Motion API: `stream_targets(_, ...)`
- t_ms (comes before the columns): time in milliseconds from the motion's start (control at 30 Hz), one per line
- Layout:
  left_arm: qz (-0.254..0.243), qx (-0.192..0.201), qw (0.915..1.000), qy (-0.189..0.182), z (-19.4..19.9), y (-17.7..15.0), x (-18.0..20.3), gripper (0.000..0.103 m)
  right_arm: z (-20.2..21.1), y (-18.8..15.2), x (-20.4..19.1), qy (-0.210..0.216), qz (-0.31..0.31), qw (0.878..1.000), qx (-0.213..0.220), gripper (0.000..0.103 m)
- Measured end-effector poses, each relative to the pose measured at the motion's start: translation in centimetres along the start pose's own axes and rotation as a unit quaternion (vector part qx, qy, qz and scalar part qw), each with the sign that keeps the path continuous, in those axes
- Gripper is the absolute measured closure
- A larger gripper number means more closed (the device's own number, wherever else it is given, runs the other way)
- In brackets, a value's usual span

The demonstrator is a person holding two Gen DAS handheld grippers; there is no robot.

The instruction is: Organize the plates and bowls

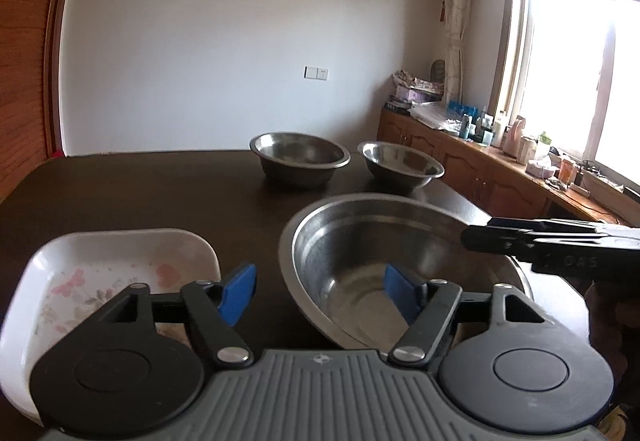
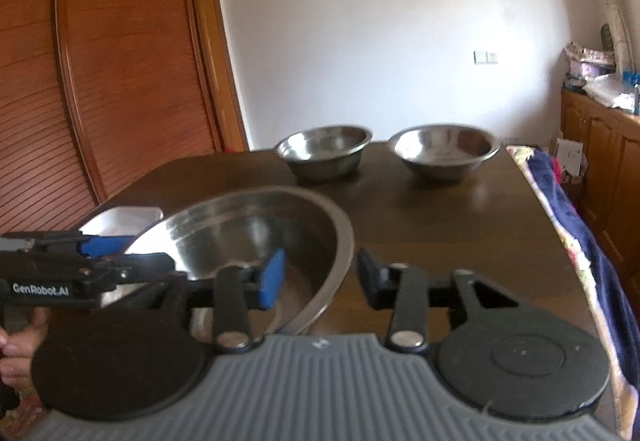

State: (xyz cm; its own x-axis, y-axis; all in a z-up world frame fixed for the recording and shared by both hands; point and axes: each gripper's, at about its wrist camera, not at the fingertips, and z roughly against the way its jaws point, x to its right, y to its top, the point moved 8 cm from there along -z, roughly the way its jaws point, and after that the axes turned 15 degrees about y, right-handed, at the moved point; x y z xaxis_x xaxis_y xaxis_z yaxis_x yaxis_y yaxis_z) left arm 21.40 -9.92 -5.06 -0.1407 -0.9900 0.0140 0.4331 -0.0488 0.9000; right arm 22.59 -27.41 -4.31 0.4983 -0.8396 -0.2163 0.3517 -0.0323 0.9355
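Note:
A large steel bowl (image 1: 360, 241) (image 2: 240, 225) rests on the dark table (image 1: 140, 193) right in front of both grippers. My left gripper (image 1: 320, 291) stands open astride the bowl's left rim, one blue pad inside the bowl and one outside, neither pressing. My right gripper (image 2: 320, 277) is open astride the right rim in the same way, with a gap on both sides. A white square plate (image 1: 100, 273) (image 2: 124, 219) with a flower print lies just left of the bowl. Two smaller steel bowls (image 1: 300, 157) (image 1: 400, 161) stand side by side at the far edge.
A patterned cloth (image 2: 580, 241) hangs over the table's right edge. Beyond it a wooden cabinet (image 1: 520, 169) under the window carries bottles and clutter. Slatted wooden doors (image 2: 80, 81) stand to the left. A hand (image 2: 16, 353) holds the left gripper's handle.

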Motion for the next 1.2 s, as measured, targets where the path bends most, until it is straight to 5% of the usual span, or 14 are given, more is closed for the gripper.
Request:
stream_targets(567,-0.05,0.052,0.9971,0.026,-1.6,9.2,-1.6,0.008,-0.6,7.2,4.4,-0.009,0.046,0.999,-0.005,0.046)
stream_targets(1200,-0.06,-0.027,0.9974,0.027,-12.8,12.7,-1.8,0.013,-13.6,11.8,6.3,0.082,0.002,0.989,-0.12,0.046)
